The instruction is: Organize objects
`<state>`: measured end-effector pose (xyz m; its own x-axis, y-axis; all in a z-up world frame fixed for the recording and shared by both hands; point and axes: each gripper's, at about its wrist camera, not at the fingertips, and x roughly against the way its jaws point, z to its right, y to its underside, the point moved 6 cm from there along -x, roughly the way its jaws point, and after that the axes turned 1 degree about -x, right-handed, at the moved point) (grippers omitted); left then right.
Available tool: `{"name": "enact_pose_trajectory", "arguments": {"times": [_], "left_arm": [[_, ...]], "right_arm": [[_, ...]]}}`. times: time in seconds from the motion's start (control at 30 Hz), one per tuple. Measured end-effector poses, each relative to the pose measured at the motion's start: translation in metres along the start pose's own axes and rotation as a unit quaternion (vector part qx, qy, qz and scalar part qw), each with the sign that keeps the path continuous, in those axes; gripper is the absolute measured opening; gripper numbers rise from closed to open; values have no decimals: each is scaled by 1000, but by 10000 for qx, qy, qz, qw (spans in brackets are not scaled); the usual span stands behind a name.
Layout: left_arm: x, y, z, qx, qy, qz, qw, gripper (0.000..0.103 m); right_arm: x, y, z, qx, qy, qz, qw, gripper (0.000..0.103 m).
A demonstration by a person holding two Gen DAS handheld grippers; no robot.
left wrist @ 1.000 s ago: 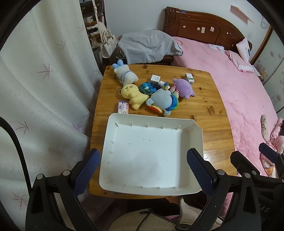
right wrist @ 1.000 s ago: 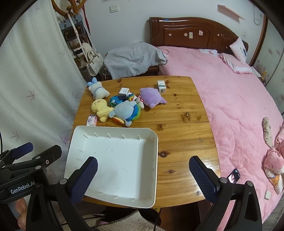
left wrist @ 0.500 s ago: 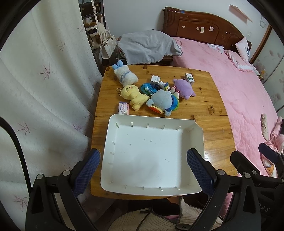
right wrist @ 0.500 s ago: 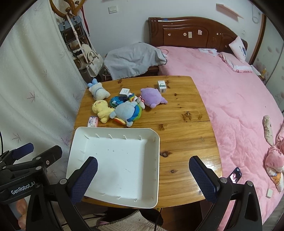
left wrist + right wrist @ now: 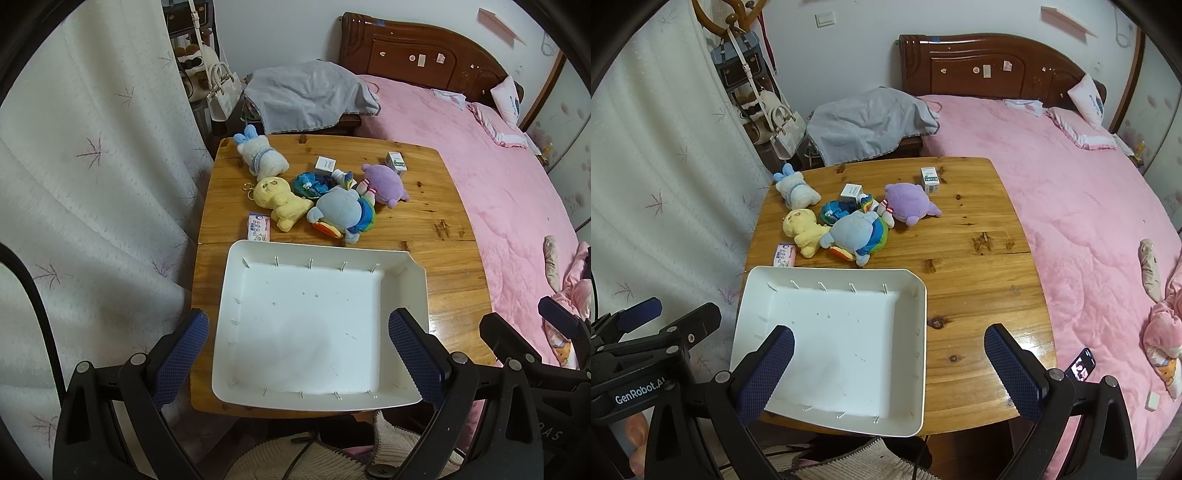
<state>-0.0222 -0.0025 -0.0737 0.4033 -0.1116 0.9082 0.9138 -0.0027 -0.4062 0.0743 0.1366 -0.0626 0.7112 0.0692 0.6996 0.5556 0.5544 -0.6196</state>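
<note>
An empty white tray [image 5: 413, 284] [image 5: 921, 332] lies on the near part of a wooden table [image 5: 439, 258] [image 5: 979, 280]. Beyond it lie a white-and-blue bunny plush [image 5: 260, 157] [image 5: 796, 190], a yellow plush [image 5: 282, 201] [image 5: 803, 229], a grey-blue rainbow plush [image 5: 343, 212] [image 5: 858, 230], a purple plush [image 5: 382, 182] [image 5: 910, 201], a blue crumpled item [image 5: 308, 182], two small white boxes [image 5: 325, 164] [image 5: 396, 162] and a pink packet [image 5: 259, 228] [image 5: 785, 254]. My left gripper [image 5: 297, 354] is open and empty over the tray's near edge. My right gripper [image 5: 888, 369] is open and empty over the tray's right side.
A white curtain [image 5: 92, 184] hangs along the table's left side. A pink bed [image 5: 509, 192] runs along the right. A grey cloth [image 5: 306, 96] covers furniture behind the table. Bags [image 5: 783, 125] hang at the back left. A phone [image 5: 1080, 363] lies on the bed.
Both grippers have drifted slightly forward and down toward the table. Nothing on the table has moved.
</note>
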Motion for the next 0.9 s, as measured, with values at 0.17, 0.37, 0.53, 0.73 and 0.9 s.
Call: {"name": "enact_pose_trajectory", "arguments": {"times": [0.17,0.37,0.53,0.73,0.9], "left_arm": [[-3,-6,-2,-42,21,-1,10000,99],[-8,-16,-7,-119,70,36,9999,99],[-13,-24,-10,-197,135,59,9997,99],[-20,-35,-16,-275,260,64,9993,99],[-27,-44,-23,-280,378,42,9989,99]], "right_arm": [[-4,-6,-4,-143,114,-61,9998,103],[-10,-13,-5,-359,262,-125,9989,103],[-12,-11,0,-1377,1052,-623,9829,103],[-15,-19,-9,-1581,1048,-569,9802,103],[-19,-27,-15,-1701,1076,-572,9779,103]]}}
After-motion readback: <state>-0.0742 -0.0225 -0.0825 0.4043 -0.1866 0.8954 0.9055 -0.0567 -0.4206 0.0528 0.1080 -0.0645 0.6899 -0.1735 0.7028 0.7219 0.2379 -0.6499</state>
